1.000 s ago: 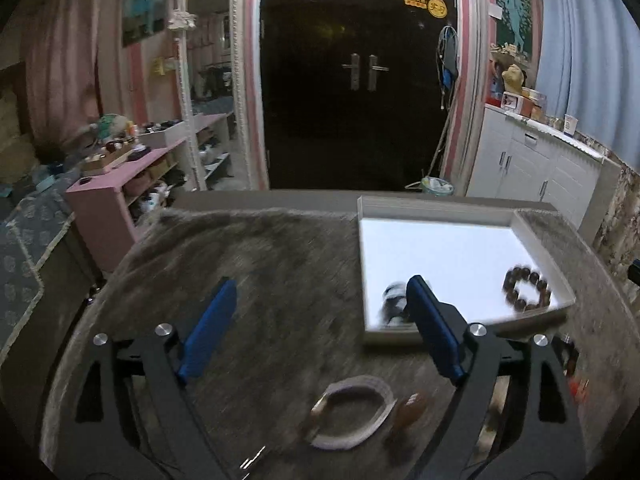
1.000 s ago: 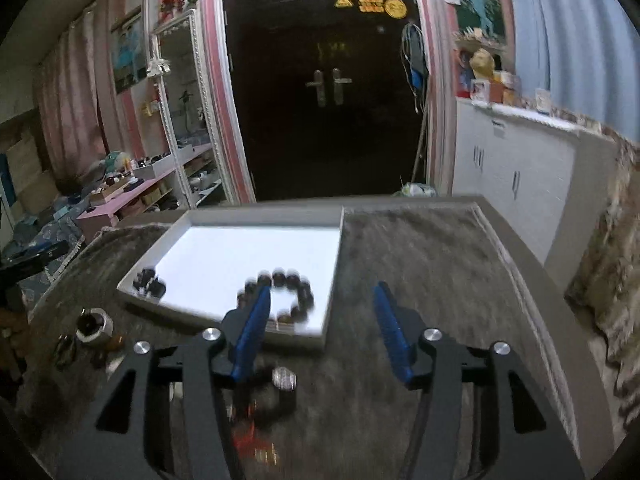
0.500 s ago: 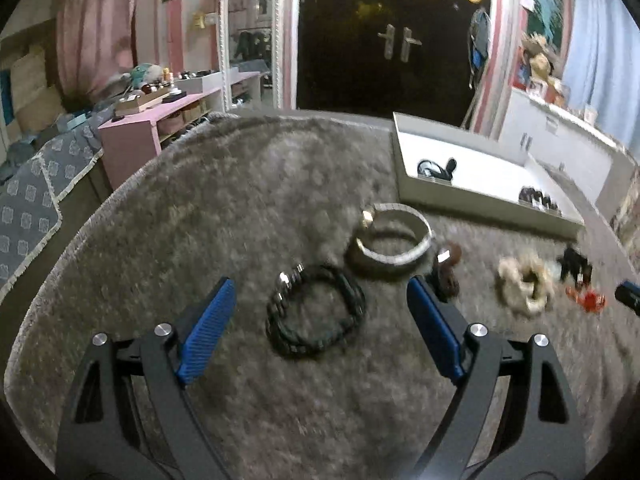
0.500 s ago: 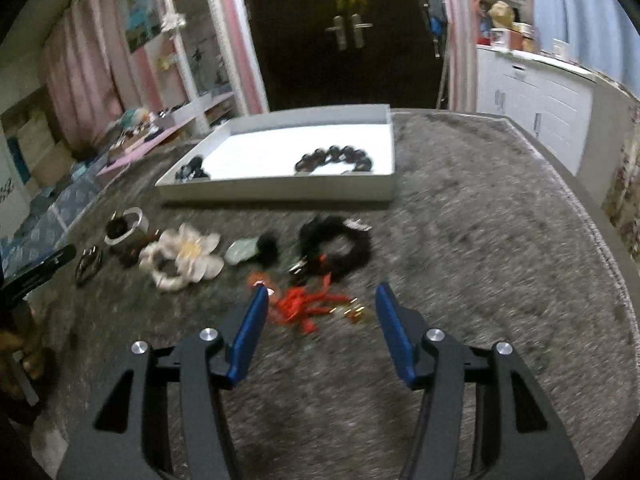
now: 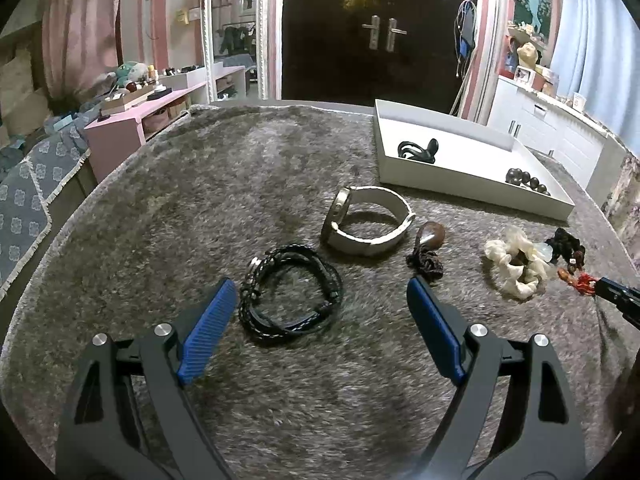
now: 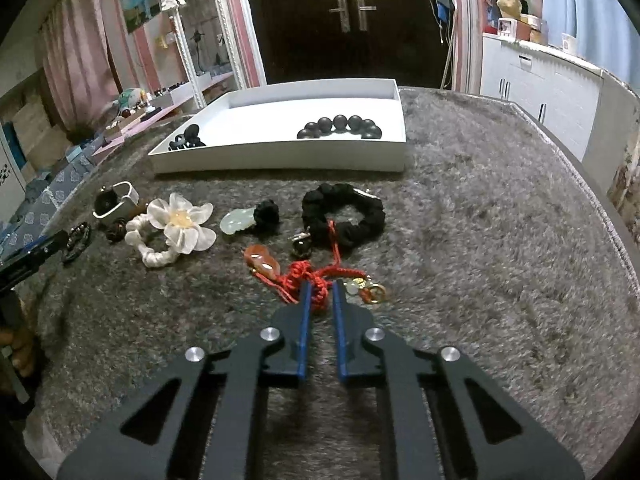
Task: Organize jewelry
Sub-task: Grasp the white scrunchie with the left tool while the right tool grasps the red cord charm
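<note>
Red cord charm (image 6: pixel 316 276) — right gripper (image 6: pixel 319 292) closing on it, previously open.

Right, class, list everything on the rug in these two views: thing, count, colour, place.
tray: one, white, far side of rug
bead bracelet: one, black, in tray
clip: one, black, in tray
watch: one, white strap, before tray
braided bracelet: one, black, near left claw
scrunchies: white flower, black, mid-rug
pendants: brown, pale green
red cord charm: one, between right claw's pads
rug: one, grey
left claw: open
right claw: closing
</note>
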